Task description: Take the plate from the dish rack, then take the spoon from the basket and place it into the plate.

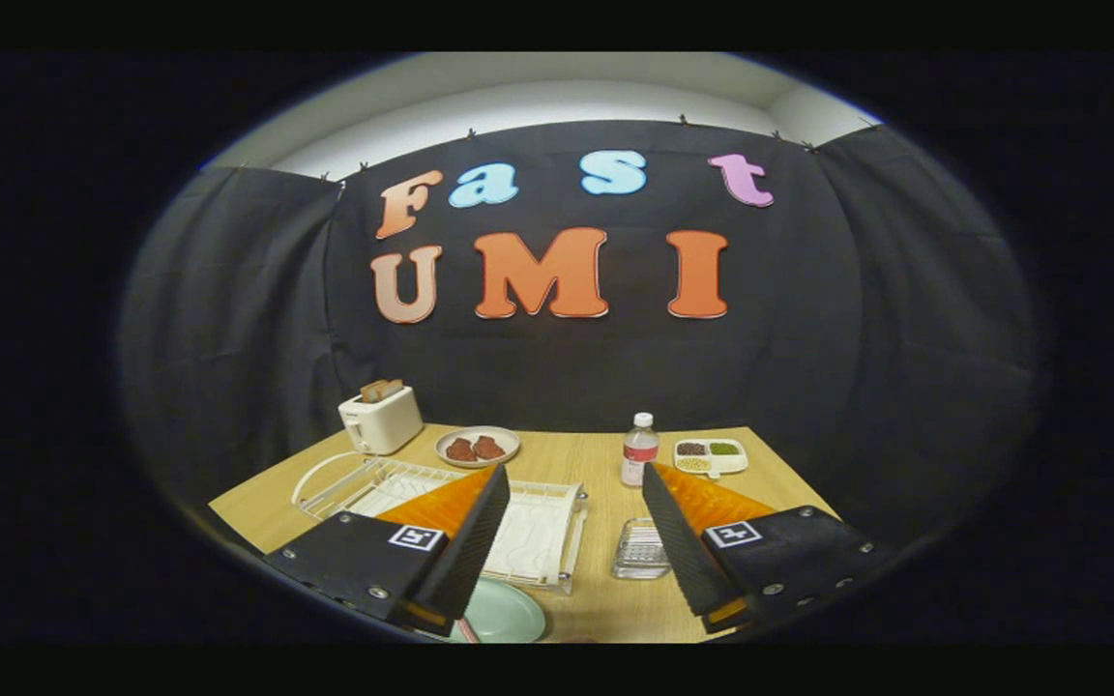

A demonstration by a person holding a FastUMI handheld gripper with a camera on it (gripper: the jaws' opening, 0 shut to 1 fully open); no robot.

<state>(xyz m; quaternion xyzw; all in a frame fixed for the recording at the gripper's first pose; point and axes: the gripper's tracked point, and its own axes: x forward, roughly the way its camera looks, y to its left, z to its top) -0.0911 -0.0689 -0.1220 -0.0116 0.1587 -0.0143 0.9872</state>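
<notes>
Black cloth walls back our pale wooden counter point(557, 464). At lower left sits the white wire dish rack point(528, 532); the pale green round plate point(504, 614) lies on the counter below it, so we judge the spoon step next. Our tool point(571, 536) gapes wide, empty. Lower centre, the small clear ribbed basket point(639, 551) needs reaching; we cannot make out the spoon.

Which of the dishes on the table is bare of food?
The pale green plate near the open gripper; the far plate and divided tray both hold food.
</notes>
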